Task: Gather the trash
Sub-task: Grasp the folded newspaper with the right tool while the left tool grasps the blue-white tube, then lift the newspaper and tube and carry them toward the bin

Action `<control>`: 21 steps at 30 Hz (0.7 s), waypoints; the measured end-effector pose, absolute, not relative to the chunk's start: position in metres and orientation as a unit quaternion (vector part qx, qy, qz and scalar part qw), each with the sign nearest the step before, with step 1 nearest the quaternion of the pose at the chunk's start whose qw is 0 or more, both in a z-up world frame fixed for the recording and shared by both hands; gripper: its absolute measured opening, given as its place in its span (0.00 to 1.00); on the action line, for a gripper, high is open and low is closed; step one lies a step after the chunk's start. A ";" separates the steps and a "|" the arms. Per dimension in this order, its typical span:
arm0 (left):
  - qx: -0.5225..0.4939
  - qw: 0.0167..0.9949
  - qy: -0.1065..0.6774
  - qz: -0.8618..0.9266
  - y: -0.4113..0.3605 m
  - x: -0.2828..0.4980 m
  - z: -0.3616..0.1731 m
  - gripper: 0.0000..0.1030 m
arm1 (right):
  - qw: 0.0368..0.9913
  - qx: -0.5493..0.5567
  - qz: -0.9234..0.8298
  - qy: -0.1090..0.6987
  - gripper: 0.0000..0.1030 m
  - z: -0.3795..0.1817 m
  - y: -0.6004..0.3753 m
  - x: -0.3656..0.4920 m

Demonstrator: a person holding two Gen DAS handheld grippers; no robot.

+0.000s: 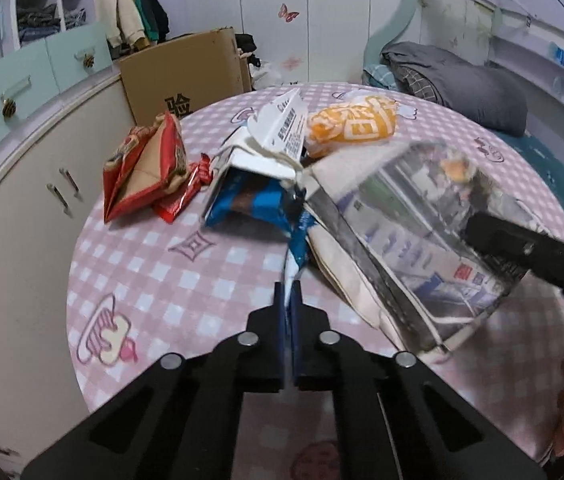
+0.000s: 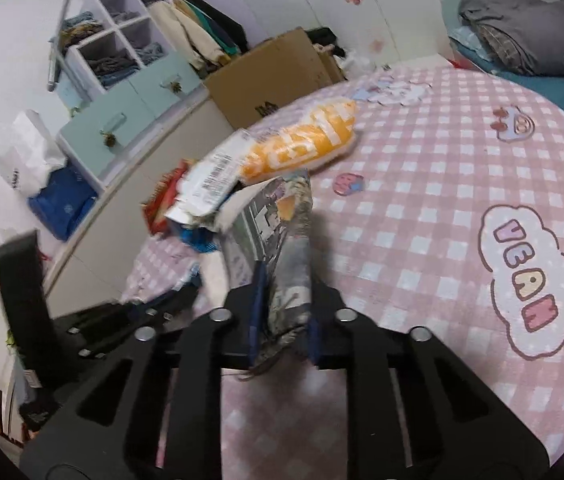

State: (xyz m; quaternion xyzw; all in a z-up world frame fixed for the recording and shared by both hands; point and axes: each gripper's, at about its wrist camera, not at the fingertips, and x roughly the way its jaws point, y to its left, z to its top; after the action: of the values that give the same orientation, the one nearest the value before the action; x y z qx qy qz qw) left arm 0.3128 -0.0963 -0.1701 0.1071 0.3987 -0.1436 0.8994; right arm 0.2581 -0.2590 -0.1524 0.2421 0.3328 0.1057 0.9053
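Observation:
Trash lies on a round table with a pink checked cloth. My left gripper is shut on the tail of a blue wrapper. My right gripper is shut on the edge of a printed bag, which shows in the left wrist view lifted and tilted, with the right gripper's finger on it. A white carton, an orange snack bag, a red carton and a red wrapper lie behind.
A cardboard box stands past the table's far edge. A white cabinet with pale green drawers runs along the left. A bed with grey bedding is at the back right. A white paper bag stands by the cabinet.

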 end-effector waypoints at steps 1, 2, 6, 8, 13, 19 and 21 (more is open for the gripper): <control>0.102 0.902 0.396 -0.141 -0.094 0.308 -0.169 0.01 | 0.908 0.240 0.109 0.325 0.10 -0.147 -0.258 0.253; 0.096 0.904 0.393 -0.140 -0.092 0.304 -0.167 0.01 | 0.912 0.236 0.110 0.316 0.09 -0.141 -0.256 0.248; 0.060 0.916 0.376 -0.131 -0.072 0.284 -0.153 0.01 | 0.925 0.224 0.114 0.285 0.07 -0.116 -0.249 0.229; 0.043 0.923 0.363 -0.124 -0.059 0.272 -0.141 0.01 | 0.932 0.215 0.117 0.268 0.06 -0.102 -0.244 0.219; 0.004 0.940 0.326 -0.097 -0.018 0.237 -0.113 0.01 | 0.940 0.200 0.138 0.240 0.06 -0.074 -0.220 0.199; -0.046 0.947 0.316 -0.035 0.053 0.207 -0.103 0.01 | 0.941 0.162 0.187 0.232 0.06 -0.053 -0.159 0.191; -0.058 0.945 0.321 -0.008 0.076 0.199 -0.106 0.01 | 0.937 0.144 0.209 0.239 0.06 -0.052 -0.127 0.193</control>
State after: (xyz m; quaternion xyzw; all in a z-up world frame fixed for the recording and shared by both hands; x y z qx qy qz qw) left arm 0.1986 0.0757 -0.1061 -0.0577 0.3207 -0.0075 0.9454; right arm 0.1925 -0.1268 -0.0521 0.1443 0.2390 0.2094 0.9371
